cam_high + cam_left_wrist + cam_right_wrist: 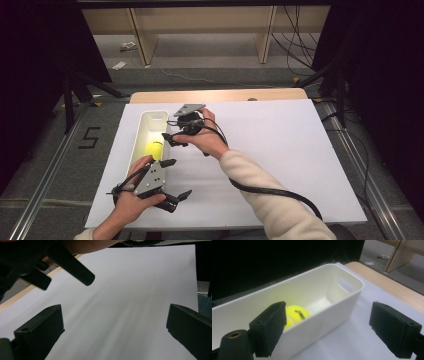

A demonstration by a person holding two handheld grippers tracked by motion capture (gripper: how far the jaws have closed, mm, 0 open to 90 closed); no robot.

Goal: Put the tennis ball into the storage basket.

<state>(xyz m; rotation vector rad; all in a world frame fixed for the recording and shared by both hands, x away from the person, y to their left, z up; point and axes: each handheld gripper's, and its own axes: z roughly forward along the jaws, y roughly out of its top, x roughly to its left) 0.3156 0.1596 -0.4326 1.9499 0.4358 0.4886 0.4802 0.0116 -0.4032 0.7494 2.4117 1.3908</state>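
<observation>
ball (295,315) in bin (342,300) | right tongs (170,139) spread, empty, beside bin | left tongs (176,180) spread, empty, over white table (280,150)

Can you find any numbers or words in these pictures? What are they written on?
"5": a black number marked on the grey floor left of the table.
Black print on the yellow tennis ball inside the white bin: too small and blurred to read.
Nothing else carries readable writing.
</observation>
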